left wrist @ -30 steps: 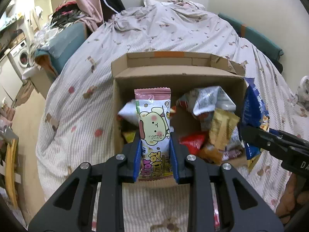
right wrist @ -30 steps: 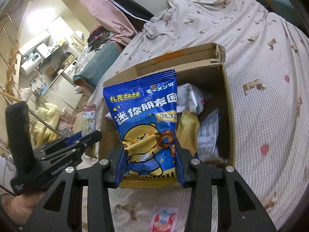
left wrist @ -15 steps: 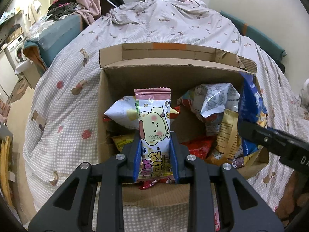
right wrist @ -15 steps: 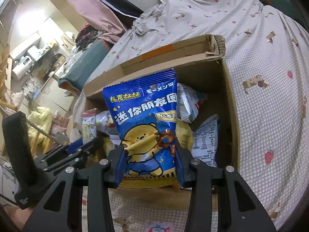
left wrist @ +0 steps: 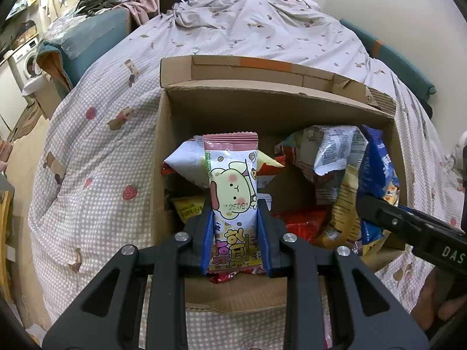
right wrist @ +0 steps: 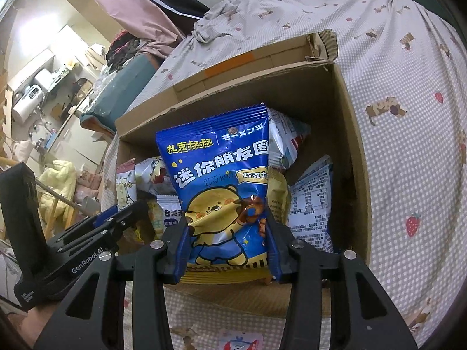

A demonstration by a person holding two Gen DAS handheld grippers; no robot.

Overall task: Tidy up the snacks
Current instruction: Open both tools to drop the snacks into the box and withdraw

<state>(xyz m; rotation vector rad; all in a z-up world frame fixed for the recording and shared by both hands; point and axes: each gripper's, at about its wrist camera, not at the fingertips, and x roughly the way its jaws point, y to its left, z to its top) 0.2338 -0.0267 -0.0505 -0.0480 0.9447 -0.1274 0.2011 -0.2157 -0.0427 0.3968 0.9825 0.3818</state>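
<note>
Blue pads of my left tool (left wrist: 235,233) pinch a pink packet (left wrist: 232,195) upright, jaws nearly closed on it, over the near left part of the box (left wrist: 262,102). My right tool (right wrist: 226,242) has just been opening a little; its pads still touch the sides of a blue bag (right wrist: 221,180), held above the right half of the box. Other snack packs (left wrist: 329,151) fill the box, which sits on the bed (left wrist: 102,145)
</note>
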